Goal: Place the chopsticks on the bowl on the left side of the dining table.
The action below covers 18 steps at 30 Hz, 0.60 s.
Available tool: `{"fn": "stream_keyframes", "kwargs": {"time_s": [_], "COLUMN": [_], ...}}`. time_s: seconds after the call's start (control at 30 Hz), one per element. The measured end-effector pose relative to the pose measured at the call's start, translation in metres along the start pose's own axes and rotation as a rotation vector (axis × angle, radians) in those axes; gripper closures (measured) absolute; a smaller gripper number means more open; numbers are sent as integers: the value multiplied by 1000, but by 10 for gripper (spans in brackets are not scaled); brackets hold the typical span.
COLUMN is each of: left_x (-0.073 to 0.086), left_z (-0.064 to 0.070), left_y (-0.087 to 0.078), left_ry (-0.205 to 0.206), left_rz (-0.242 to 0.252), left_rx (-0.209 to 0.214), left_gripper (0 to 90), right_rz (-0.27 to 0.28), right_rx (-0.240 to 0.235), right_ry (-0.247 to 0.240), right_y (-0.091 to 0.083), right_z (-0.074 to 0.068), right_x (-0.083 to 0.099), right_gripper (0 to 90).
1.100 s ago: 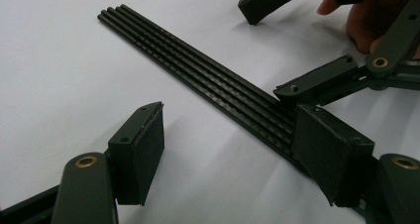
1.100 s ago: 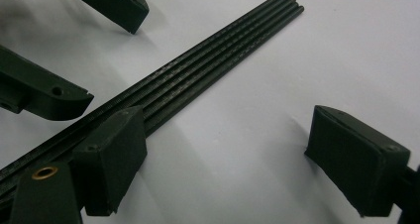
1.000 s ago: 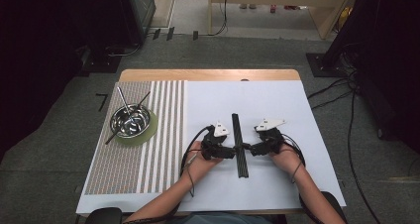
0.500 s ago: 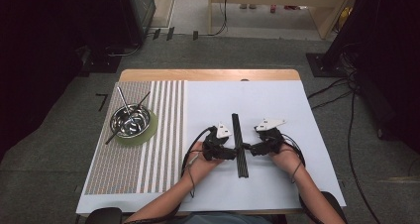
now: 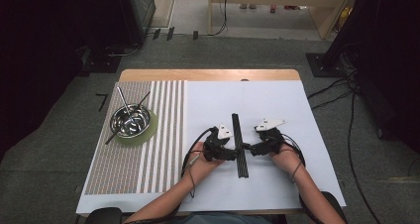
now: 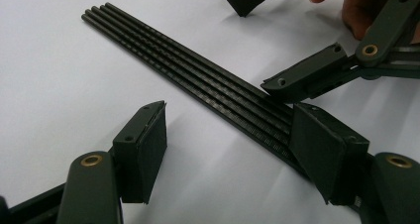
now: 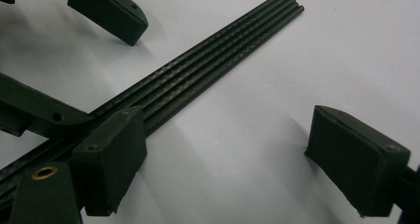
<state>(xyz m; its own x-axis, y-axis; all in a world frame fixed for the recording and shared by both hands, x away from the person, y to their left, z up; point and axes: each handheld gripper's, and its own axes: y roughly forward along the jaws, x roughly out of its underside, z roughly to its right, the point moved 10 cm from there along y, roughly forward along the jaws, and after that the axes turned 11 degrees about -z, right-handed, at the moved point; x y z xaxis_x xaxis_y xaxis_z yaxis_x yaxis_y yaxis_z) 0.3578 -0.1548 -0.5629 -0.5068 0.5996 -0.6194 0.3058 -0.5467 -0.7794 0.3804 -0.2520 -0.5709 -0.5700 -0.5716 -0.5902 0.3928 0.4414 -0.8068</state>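
Two grippers flank a bundle of black rods (image 5: pixel 239 145) on the white table sheet (image 5: pixel 297 115).
Left gripper (image 5: pixel 231 154) and right gripper (image 5: pixel 250 148) — jaws spread wide — each rest one jaw against the rods.

High view looks down; both gripper views, close and perhaps facing, share the rods (image 6: pixel 198 80).

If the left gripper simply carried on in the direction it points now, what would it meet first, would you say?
Most likely the black rods lying side by side on the white table: they cross right in front of the open left gripper, one jaw already beside them. The right gripper sits just beyond.
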Motion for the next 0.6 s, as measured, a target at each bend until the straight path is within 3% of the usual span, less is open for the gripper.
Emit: {"fn": "stream_keyframes", "kwargs": {"time_s": [0.6], "left_x": [2], "left_z": [1], "left_y": [-1], "left_ry": [8], "left_rz": [-4], "left_rx": [-1], "left_gripper": [348], "right_rz": [0], "right_rx": [0], "right_ry": [0], "right_y": [0], "right_z": [0], "right_x": [0], "right_gripper": [151]}}
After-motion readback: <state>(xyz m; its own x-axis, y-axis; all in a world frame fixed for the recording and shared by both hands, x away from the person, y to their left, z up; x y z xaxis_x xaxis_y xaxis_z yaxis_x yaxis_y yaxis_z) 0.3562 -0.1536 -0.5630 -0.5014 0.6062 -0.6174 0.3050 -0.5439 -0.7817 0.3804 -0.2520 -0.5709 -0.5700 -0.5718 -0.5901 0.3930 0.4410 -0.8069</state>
